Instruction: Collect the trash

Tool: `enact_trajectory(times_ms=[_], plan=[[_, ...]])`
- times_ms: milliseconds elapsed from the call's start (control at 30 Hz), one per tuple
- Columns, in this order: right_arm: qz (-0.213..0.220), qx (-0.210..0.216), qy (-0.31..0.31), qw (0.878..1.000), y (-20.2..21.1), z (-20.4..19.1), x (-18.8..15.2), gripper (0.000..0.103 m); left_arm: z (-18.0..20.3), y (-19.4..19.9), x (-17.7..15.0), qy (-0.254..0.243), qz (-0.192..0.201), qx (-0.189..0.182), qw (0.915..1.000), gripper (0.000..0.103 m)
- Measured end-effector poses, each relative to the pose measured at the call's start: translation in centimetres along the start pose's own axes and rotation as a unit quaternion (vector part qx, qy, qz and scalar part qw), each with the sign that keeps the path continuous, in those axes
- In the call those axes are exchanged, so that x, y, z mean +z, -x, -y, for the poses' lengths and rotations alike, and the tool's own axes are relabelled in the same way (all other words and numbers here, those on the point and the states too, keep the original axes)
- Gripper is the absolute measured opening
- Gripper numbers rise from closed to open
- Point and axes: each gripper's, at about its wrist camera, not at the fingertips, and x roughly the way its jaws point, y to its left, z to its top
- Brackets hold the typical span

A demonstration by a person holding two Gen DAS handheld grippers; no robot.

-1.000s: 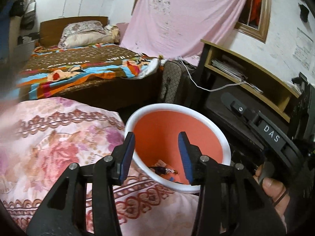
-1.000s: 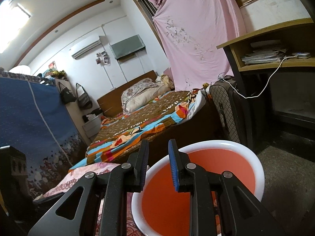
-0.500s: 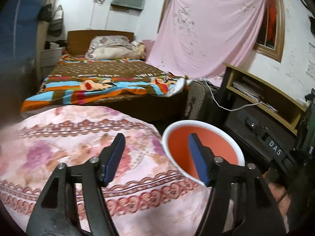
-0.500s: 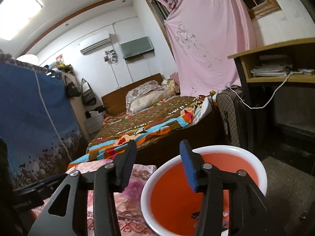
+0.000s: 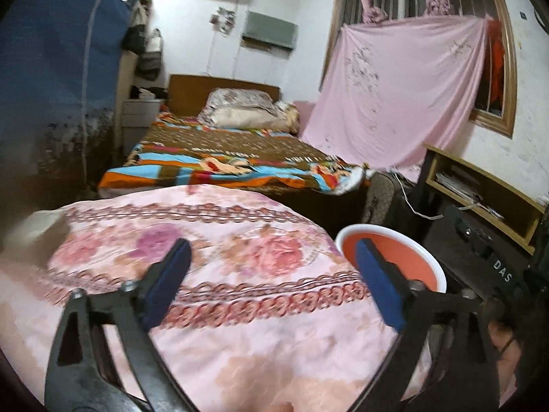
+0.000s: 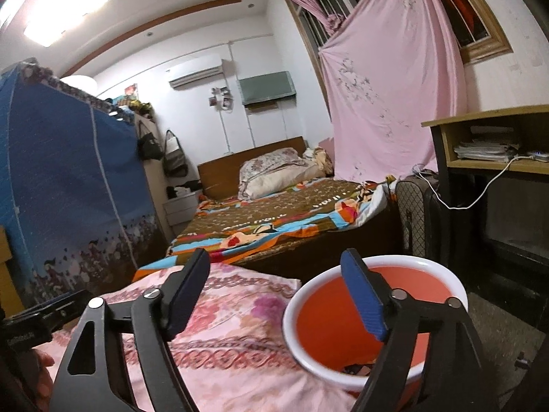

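An orange basin with a white rim [image 5: 405,250] [image 6: 329,319] stands at the right edge of a pink floral quilt [image 5: 240,267] [image 6: 236,312]. Dark trash scraps [image 6: 357,368] lie at its bottom in the right wrist view. My left gripper [image 5: 271,281] is open wide and empty above the quilt, left of the basin. My right gripper [image 6: 276,295] is open wide and empty, its right finger over the basin's near side. No loose trash shows on the quilt.
A second bed with a striped colourful cover [image 5: 223,161] [image 6: 274,219] lies behind. A wooden desk shelf [image 5: 480,185] [image 6: 487,147] and a dark bag [image 6: 415,213] stand at the right. A blue wardrobe [image 6: 68,189] stands at the left.
Both grippers have opened wide. The left gripper has risen and swung left from over the basin to above the quilt. The right gripper has lifted slightly.
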Motion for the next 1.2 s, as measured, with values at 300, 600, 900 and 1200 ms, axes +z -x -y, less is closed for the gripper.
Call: enact_trajectory(times_ms=[300, 600, 900, 1200], plan=[[0.003, 0.023, 0.029, 0.999, 4.4, -3.2, -2.5, 0.103, -3.1, 5.7, -2.7, 0.005, 0.033, 0.044, 0.9984, 0.091], [0.015, 0.031, 0.075, 0.997, 8.5, -6.6, -5.6, 0.103, -5.9, 9.6, -5.7, 0.018, 0.046, 0.093, 0.9944, 0.091], [0.031, 0.03, 0.099, 0.994, 11.0, -7.9, -7.4, 0.103, -6.9, 11.5, -7.8, 0.019, 0.052, 0.117, 0.9916, 0.092], [0.022, 0.032, 0.114, 0.993, 11.0, -8.4, -8.5, 0.103, -7.1, 12.1, -8.5, 0.007, 0.055, 0.129, 0.9901, 0.091]])
